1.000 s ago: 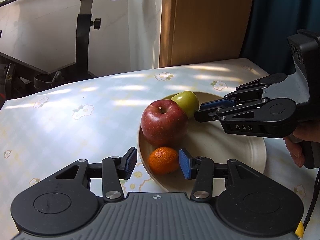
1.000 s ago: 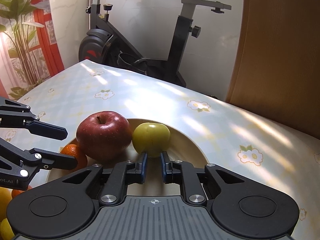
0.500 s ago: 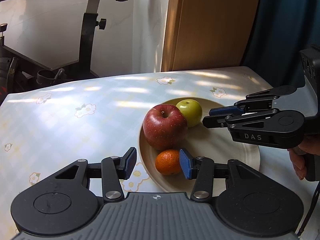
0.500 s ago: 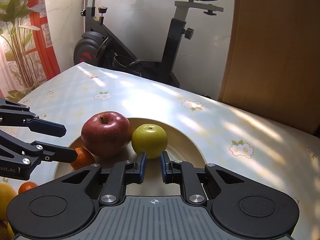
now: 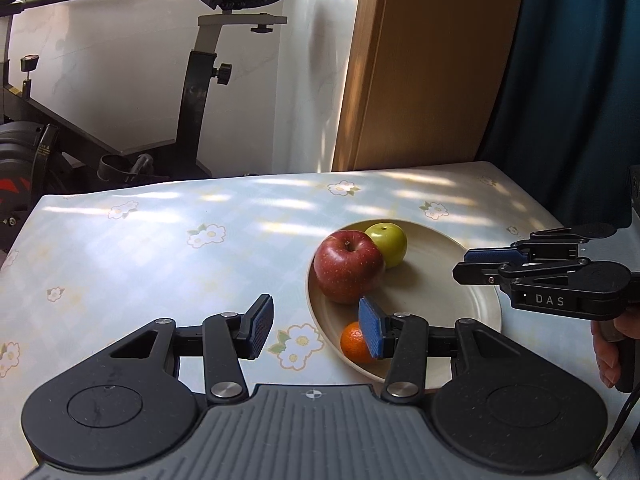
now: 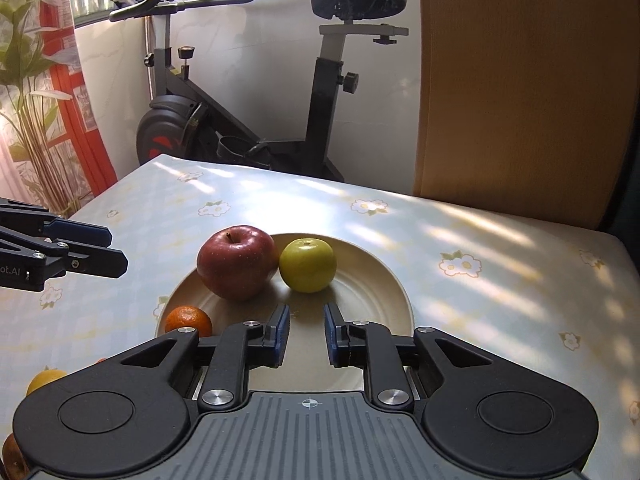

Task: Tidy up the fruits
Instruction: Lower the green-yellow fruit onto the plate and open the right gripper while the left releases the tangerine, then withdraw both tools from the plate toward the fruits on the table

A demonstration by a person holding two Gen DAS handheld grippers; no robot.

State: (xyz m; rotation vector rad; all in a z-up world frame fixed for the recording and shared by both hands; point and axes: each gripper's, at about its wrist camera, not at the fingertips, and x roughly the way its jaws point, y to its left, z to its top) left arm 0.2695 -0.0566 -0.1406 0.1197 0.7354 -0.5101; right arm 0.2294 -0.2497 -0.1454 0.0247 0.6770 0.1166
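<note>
Three fruits sat on the round cream-coloured plate [image 5: 472,312] on the pale floral-print tabletop [image 5: 180,248]: a large red apple [image 5: 347,267], a smaller yellow-green apple [image 5: 387,243] touching it on the far side, and a small orange mandarin [image 5: 354,342] near the plate's near rim, apart from both apples.

Left hand-held gripper [image 5: 316,328]: jaws partly open, nothing between the blue pads. In the left wrist view, its right pad overlapped the mandarin; contact could not be judged. In the right wrist view, the same gripper [image 6: 116,248] hung over the tabletop left of the plate, clear of the fruit.

Right hand-held gripper [image 6: 306,332]: jaws nearly shut with only a narrow gap, empty, held above the bare middle of the plate on the near side of the two apples. The left wrist view showed it [image 5: 466,264] at the plate's right edge, with part of a person's hand [image 5: 608,352] on its grip.

Further yellow and orange fruit [image 6: 46,378] lay at the lower left edge of the right wrist view, off the plate. A black exercise bike [image 6: 256,120] stood behind the tabletop, beside a wooden panel [image 6: 520,100].
</note>
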